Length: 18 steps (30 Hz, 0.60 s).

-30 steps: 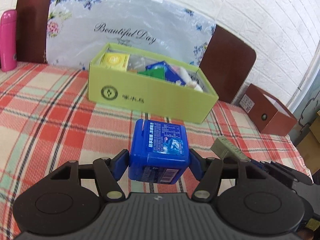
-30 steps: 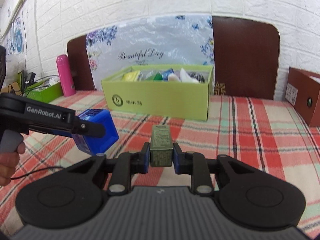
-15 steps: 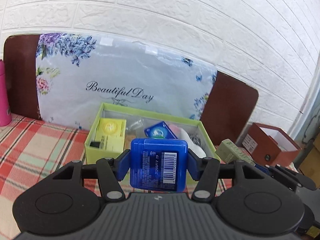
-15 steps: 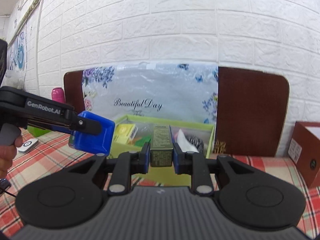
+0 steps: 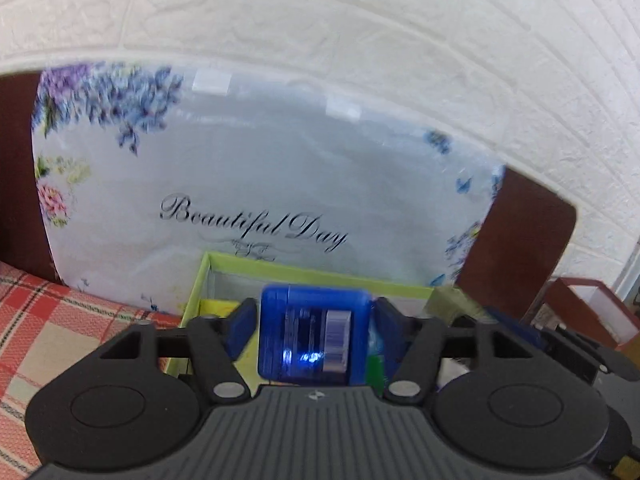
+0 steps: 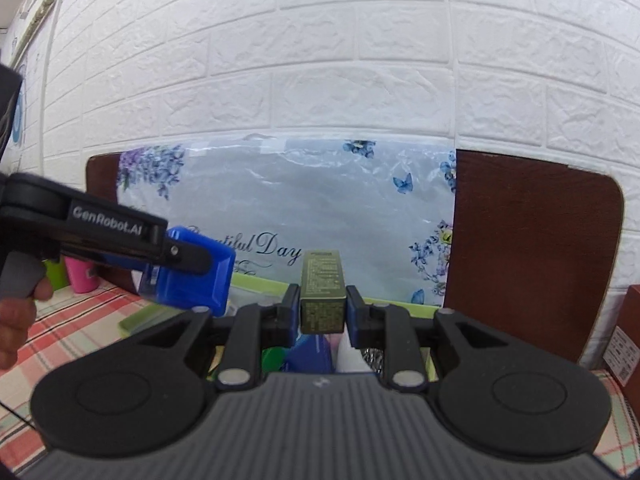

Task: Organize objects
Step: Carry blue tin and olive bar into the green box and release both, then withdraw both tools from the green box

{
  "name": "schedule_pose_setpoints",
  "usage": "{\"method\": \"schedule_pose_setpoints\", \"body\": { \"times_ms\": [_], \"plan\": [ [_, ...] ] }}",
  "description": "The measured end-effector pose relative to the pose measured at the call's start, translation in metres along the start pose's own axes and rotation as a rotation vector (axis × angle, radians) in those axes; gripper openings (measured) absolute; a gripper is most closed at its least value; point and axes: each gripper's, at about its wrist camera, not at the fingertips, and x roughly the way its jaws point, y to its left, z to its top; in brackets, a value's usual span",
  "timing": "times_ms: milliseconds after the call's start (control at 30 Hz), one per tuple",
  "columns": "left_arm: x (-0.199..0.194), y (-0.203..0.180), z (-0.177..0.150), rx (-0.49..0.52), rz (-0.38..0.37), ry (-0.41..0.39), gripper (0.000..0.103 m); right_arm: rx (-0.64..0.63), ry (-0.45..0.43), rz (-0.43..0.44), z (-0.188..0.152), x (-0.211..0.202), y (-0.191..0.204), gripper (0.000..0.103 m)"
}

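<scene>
My left gripper is shut on a blue plastic container with a barcode label and holds it above the near left part of the lime green box. From the right wrist view the blue container hangs over the box's left end. My right gripper is shut on a slim olive green carton held over the green box. Inside the box, green, blue and white items show below the fingers.
A floral "Beautiful Day" bag leans against a brown chair back behind the box. A red plaid cloth covers the table. A brown cardboard box stands at the right. A pink bottle stands at the left.
Both grippers have risen and moved forward with their objects, from above the tablecloth to over the green box. The box now sits low in both views.
</scene>
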Motion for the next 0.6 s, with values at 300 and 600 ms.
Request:
{"method": "schedule_pose_setpoints", "body": {
  "times_ms": [300,600],
  "plan": [
    [-0.007,0.02,-0.031,-0.05,0.029,0.01,0.081,-0.039,0.041,-0.072,-0.042,0.009,0.004,0.089],
    [-0.047,-0.001,-0.026,-0.022,0.086,0.011,0.083,-0.002,0.056,-0.07,-0.035,-0.022,0.002,0.103]
  ]
}}
